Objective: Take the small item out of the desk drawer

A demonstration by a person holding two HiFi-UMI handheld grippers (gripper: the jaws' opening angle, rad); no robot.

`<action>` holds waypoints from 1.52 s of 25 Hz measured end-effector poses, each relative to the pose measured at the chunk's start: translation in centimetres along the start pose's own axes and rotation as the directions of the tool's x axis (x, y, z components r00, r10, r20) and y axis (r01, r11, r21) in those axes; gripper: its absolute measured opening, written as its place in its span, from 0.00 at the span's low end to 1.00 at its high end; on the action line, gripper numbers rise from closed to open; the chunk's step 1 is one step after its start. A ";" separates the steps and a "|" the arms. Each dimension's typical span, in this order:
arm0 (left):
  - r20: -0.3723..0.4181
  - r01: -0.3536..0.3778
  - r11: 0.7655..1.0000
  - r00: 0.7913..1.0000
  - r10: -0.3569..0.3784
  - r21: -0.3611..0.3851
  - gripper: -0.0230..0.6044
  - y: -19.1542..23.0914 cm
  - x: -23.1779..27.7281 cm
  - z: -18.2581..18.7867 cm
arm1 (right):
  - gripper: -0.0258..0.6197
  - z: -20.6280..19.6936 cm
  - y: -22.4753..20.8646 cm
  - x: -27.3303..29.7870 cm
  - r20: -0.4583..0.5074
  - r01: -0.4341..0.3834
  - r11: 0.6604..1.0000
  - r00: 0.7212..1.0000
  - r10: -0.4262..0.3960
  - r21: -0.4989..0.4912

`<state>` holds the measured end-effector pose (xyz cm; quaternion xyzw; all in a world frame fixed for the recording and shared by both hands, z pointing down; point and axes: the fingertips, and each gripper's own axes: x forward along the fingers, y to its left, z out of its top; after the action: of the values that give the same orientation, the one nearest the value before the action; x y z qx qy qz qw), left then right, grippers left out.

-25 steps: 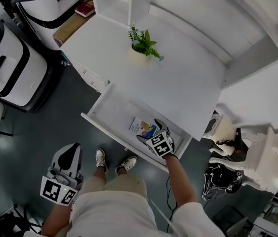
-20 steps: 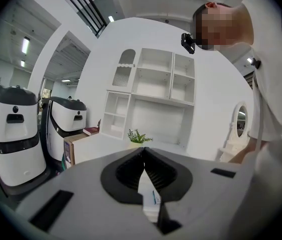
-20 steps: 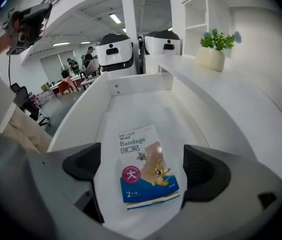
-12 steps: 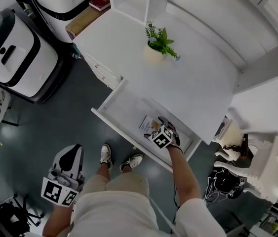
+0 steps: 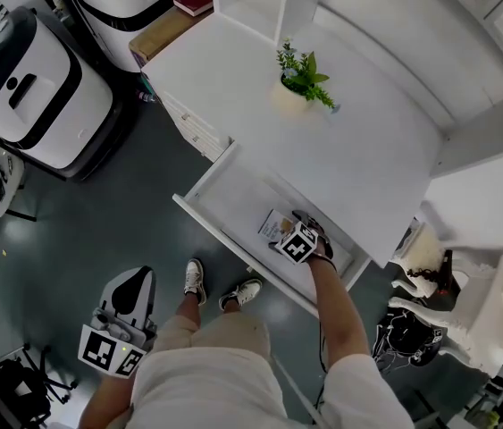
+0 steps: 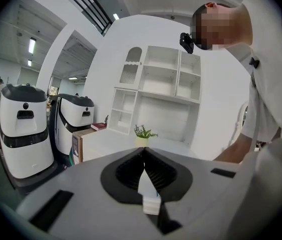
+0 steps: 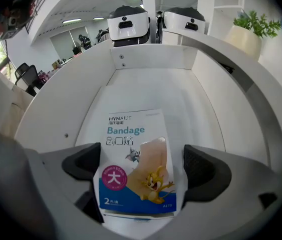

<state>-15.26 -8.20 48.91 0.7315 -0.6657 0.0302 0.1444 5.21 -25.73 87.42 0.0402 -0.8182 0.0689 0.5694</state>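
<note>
Right gripper (image 5: 292,238) now deeper in drawer (image 7: 148,79), jaws spread astride bandage packet (image 7: 133,149); left gripper (image 6: 144,160) pressed together, potted plant (image 6: 143,132) beyond.

bandage packet (image 7: 136,164) in drawer (image 5: 231,193), plant (image 5: 304,72) on desk (image 5: 372,150)

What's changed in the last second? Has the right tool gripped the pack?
The right tool moved slightly deeper into the drawer, over the bandage pack, which now lies between its open jaws, not yet gripped. The left tool stayed low at the person's side, shut; pack and drawer look unmoved.
</note>
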 end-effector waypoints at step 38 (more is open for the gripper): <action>0.030 0.223 0.975 0.974 -0.223 0.013 0.06 0.2 2.0 2.0 | 0.72 -2.1 2.3 -1.9 -0.019 0.177 0.948 0.984 -0.178 0.263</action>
<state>-15.52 -10.68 47.51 0.8027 -0.5815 0.0056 0.1327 7.45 -23.11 86.20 0.1894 -0.7960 0.1256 0.5610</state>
